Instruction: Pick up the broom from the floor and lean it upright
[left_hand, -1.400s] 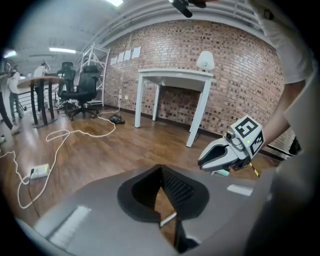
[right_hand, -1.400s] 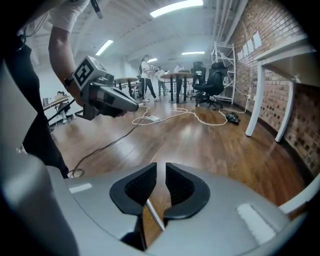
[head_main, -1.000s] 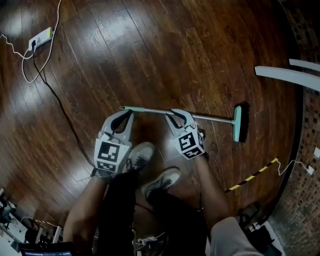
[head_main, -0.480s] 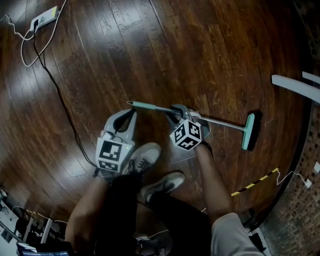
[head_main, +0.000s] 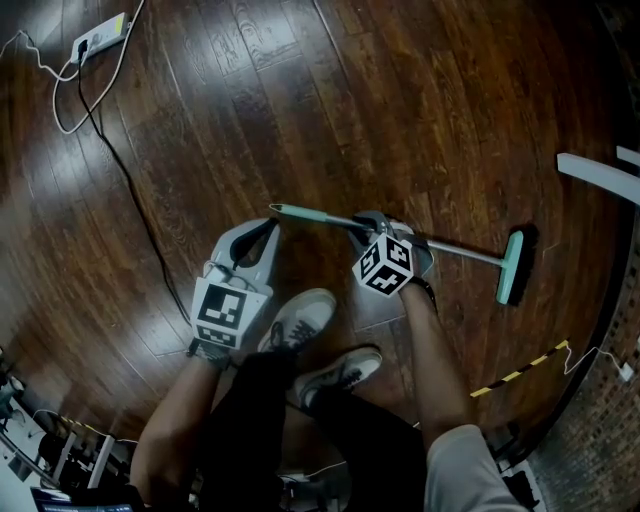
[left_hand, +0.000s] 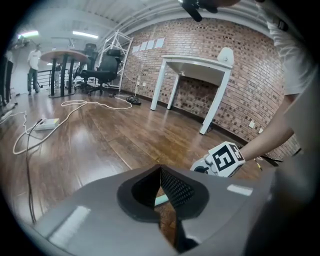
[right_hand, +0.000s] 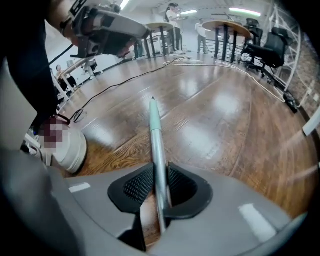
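Note:
The broom lies flat on the wooden floor, its grey and teal handle (head_main: 320, 217) running left from the teal head (head_main: 514, 268). My right gripper (head_main: 370, 222) points steeply down over the middle of the handle. Its jaws are closing, and in the right gripper view the handle (right_hand: 156, 145) fills the gap between the pads (right_hand: 177, 187). My left gripper (head_main: 268, 225) hovers just short of the handle's teal end, fingertips together and nothing in them. The left gripper view shows that teal end (left_hand: 161, 201) through the slot below the tips.
My two white shoes (head_main: 300, 318) stand just behind the grippers. A black cable (head_main: 120, 200) runs from a power strip (head_main: 100, 37) at far left. Yellow-black tape (head_main: 520, 372) and a white board (head_main: 595, 172) lie at right. A white table (left_hand: 195, 65) stands against the brick wall.
My right gripper has dropped onto the handle and rolled, so its marker cube now faces differently. The left gripper has sunk a little toward the handle's end.

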